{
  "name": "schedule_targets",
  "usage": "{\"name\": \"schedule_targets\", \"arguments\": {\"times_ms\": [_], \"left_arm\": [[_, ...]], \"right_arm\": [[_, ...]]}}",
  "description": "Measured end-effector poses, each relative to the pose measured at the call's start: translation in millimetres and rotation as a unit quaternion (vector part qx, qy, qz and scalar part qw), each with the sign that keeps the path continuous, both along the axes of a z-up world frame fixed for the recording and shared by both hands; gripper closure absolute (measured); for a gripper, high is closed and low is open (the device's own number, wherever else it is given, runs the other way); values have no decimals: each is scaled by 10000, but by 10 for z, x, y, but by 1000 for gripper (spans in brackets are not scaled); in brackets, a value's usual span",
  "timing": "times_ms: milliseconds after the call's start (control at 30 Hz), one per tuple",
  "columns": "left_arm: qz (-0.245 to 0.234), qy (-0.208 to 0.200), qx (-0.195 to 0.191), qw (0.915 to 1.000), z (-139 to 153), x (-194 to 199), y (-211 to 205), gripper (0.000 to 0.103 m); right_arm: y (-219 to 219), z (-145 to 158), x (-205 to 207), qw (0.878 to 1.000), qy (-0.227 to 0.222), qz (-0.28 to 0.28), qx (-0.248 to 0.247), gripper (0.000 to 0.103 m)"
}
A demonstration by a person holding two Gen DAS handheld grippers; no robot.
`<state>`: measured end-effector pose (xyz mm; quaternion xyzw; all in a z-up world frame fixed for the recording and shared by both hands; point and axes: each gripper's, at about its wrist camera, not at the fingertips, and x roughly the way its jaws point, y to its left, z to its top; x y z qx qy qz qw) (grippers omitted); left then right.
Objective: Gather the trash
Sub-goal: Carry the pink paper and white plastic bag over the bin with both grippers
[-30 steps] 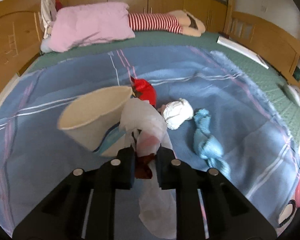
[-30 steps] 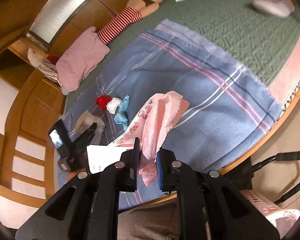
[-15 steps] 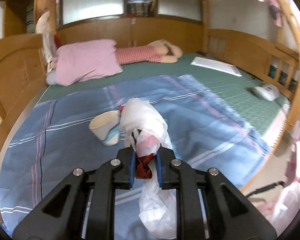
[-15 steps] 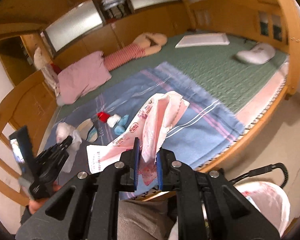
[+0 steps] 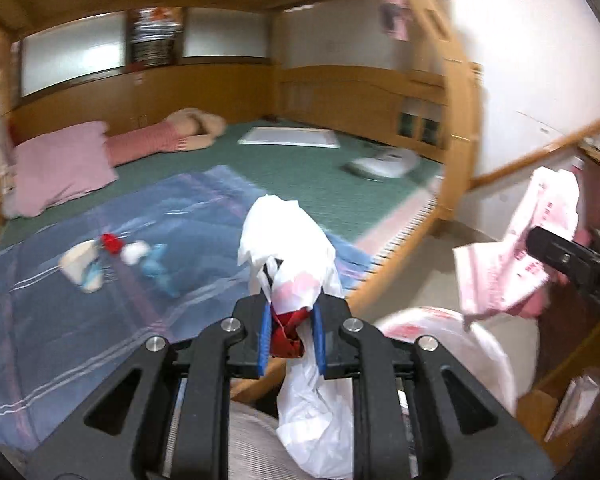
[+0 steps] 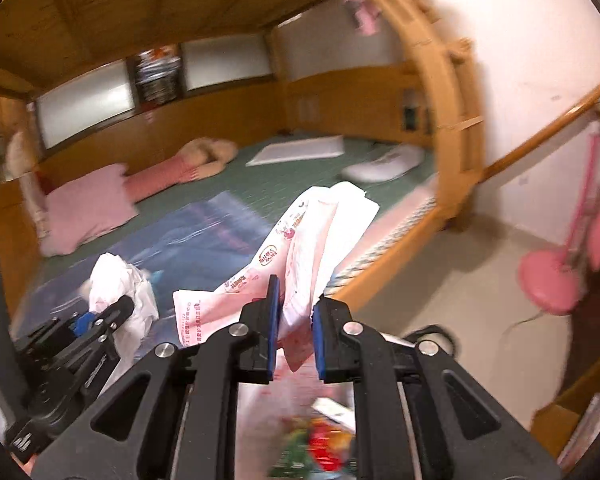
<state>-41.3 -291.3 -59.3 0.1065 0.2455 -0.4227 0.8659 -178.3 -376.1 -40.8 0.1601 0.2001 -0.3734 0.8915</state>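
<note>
My left gripper (image 5: 290, 336) is shut on a crumpled white plastic bag (image 5: 288, 248) with a red scrap in it, held off the bed's edge. It also shows in the right wrist view (image 6: 116, 280). My right gripper (image 6: 294, 332) is shut on a pink printed wrapper (image 6: 308, 244); that wrapper shows at the right of the left wrist view (image 5: 520, 248). Below both is a bin lined with a white bag (image 5: 460, 340) holding colourful trash (image 6: 320, 444). On the blue blanket (image 5: 80, 320) lie a paper cup (image 5: 80, 270), a red scrap (image 5: 111, 242), a white wad (image 5: 135, 251) and a blue wad (image 5: 158, 270).
The wooden bed frame edge (image 5: 400, 256) runs between the blanket and the floor. A pink pillow (image 5: 60, 172), a striped doll (image 5: 156, 144), a white board (image 5: 288, 137) and a white device (image 5: 384, 164) lie on the green mat. A pink lamp (image 6: 560, 272) stands on the floor.
Both grippers have pulled back from the blanket and swung right, past the bed's edge to above the bin. Each still holds its piece. The cup and wads stay on the blanket.
</note>
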Motion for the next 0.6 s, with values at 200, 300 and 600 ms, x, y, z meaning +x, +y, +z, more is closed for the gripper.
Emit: {"name": "schedule_targets", "arguments": {"times_ms": [200,300,600], "left_arm": [[-581,-160,59,9982,-11,-606,-257,85],[-728,-194,102,9971,-48,-739,-303,85],[-754,-162,375,9963,-229,-820,-517,84]], "right_arm": [[-90,-73,-457,9980,-113,-624,6,88],[-90,-63,-610,9967,-197,-789,-29,88],[-96,34,-951,9934,-533,-1002,-151,88]]}}
